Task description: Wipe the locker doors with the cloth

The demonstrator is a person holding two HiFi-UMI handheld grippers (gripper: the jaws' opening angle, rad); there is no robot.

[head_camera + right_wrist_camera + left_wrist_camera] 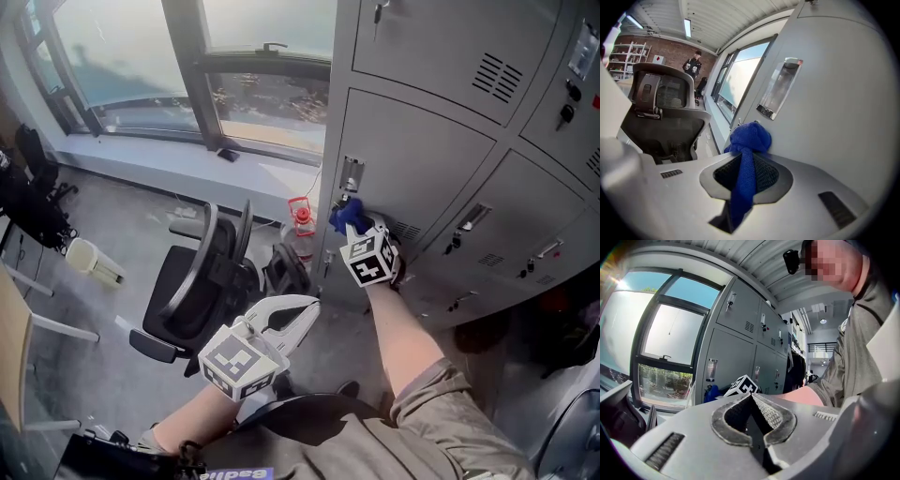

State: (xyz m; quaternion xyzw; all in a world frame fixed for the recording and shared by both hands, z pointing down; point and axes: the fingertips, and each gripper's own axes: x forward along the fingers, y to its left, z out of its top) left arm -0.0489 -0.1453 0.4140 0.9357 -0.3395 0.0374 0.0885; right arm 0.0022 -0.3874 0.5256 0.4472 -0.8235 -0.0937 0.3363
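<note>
Far left: window; beneath it, an office chair on the grey floor; lower centre: left gripper, held low beside the chair and well apart from the lockers; its fingers are pressed together with nothing between them; centre right: right gripper, raised to a grey locker door; its fingers pinch the blue cloth; the cloth's bunched end lies against the door near its left edge, just below the clear label holder.
</note>
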